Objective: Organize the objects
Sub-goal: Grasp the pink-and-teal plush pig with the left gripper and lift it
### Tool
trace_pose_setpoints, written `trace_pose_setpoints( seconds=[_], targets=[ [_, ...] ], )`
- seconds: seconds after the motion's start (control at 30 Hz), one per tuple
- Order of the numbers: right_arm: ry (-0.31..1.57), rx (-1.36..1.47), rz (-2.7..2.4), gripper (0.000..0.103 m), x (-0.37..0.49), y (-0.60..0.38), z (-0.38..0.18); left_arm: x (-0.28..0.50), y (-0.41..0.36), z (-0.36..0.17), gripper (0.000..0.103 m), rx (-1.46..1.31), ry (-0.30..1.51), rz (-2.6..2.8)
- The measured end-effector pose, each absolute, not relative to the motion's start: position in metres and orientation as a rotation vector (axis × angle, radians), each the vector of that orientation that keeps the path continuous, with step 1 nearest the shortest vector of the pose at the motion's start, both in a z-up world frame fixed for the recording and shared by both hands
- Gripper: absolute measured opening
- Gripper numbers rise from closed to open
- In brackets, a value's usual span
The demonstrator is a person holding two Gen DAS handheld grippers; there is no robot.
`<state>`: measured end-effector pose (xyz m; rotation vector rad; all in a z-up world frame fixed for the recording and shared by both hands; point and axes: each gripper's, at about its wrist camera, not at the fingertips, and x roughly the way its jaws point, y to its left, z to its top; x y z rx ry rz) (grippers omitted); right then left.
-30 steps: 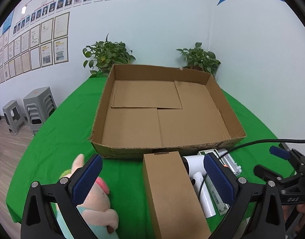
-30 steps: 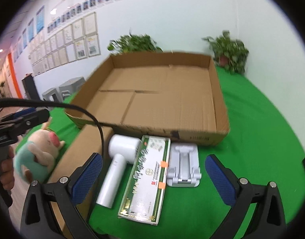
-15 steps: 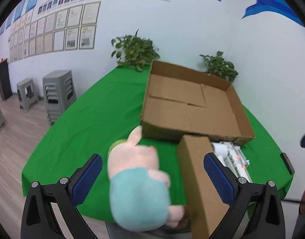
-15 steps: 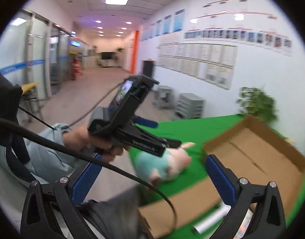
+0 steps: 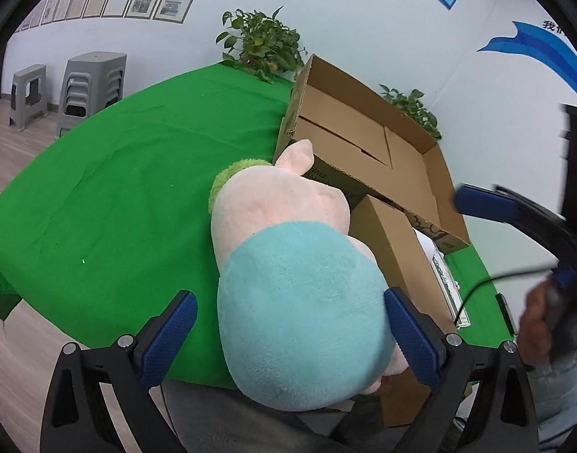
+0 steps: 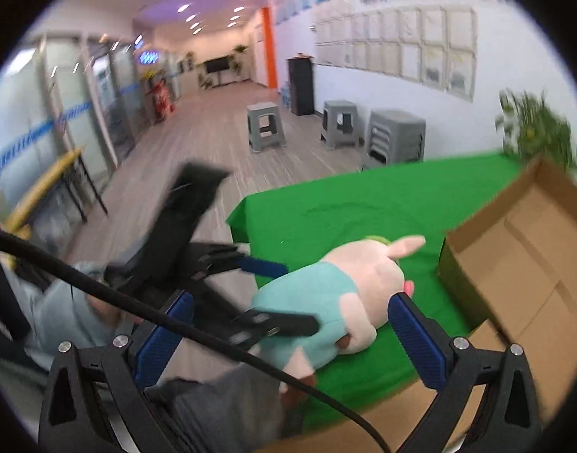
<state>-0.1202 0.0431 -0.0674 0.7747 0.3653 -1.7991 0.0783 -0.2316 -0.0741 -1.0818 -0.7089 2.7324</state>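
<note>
A pink plush pig in a teal shirt [image 5: 288,283] lies on the green table by the near edge; it also shows in the right wrist view [image 6: 337,294]. My left gripper [image 5: 290,343] is open with the pig's body between its blue pads, the right pad close against it. My right gripper [image 6: 294,339] is open and empty, held off the table's near side, pointing left at the pig and the left gripper [image 6: 273,294]. The large open cardboard box [image 5: 367,151] stands beyond the pig.
A small closed brown carton [image 5: 394,253] lies right of the pig, with a green-and-white flat box [image 5: 445,275] beside it. Potted plants [image 5: 262,45] stand at the table's far edge. Grey stools [image 6: 396,136] stand on the floor to the left.
My left gripper has moved in around the pig, which now fills the space between its pads. My right gripper has kept swinging left, away from the items on the table.
</note>
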Motion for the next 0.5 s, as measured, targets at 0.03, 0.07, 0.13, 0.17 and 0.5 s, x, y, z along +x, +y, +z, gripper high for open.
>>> trace_pose_setpoints(
  seconds=[0.03, 0.07, 0.13, 0.17, 0.5],
  targets=[
    [0.324, 0.807, -1.791, 0.102, -0.129, 0.043, -0.071, 0.081, -0.233, -0.076, 0.094, -1.073, -0.724, 2.721],
    [0.303, 0.835, -1.784, 0.102, -0.136, 0.041, -0.075, 0.083, -0.234, -0.078, 0.094, -1.067, -0.741, 2.708],
    [0.312, 0.891, -1.784, 0.102, -0.151, 0.035, -0.086, 0.089, -0.236, -0.080, 0.091, -1.054, -0.755, 2.690],
    [0.328, 0.921, -1.789, 0.102, -0.157, 0.032, -0.093, 0.091, -0.236, -0.081, 0.090, -1.049, -0.755, 2.685],
    [0.237, 1.235, -1.787, 0.102, -0.186, 0.009, -0.133, 0.099, -0.222, -0.083, 0.076, -1.018, -0.698, 2.684]
  ],
)
